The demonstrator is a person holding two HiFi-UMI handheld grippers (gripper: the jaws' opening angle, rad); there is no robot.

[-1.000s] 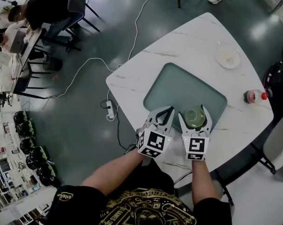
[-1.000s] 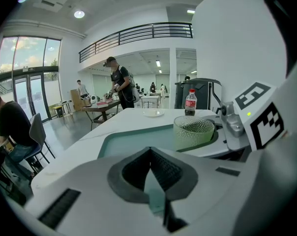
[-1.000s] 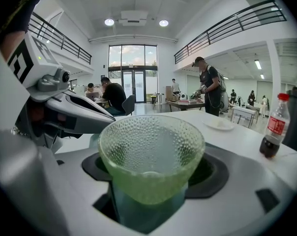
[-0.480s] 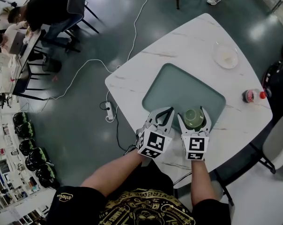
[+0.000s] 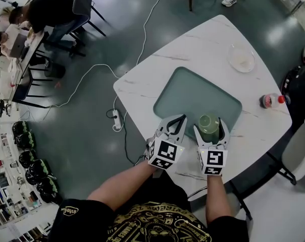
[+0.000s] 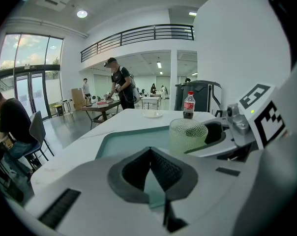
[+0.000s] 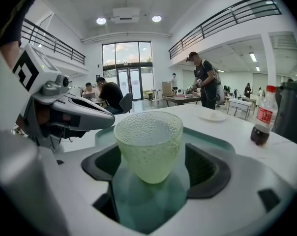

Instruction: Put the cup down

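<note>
A pale green pebbled glass cup (image 5: 209,124) stands upright at the near edge of the teal mat (image 5: 193,92), between the fingers of my right gripper (image 5: 210,127). In the right gripper view the cup (image 7: 148,144) fills the gap, the dark pads sit against its sides, and its base is at the mat. My left gripper (image 5: 181,120) hovers just left of it, shut and empty, its pads meeting in a V (image 6: 149,154). From the left gripper view the cup (image 6: 188,136) shows in the right gripper's fingers (image 6: 222,134).
The white marble table (image 5: 203,44) carries a small clear dish (image 5: 242,59) at the far right and a red-capped cola bottle (image 5: 270,101) to the right of the mat. A chair (image 5: 301,150) stands at the table's right. A white cable and power strip (image 5: 116,119) lie on the floor at left.
The right gripper with the cup has shifted slightly back toward me and the cup looks lower on the mat. The left gripper has stayed in place.
</note>
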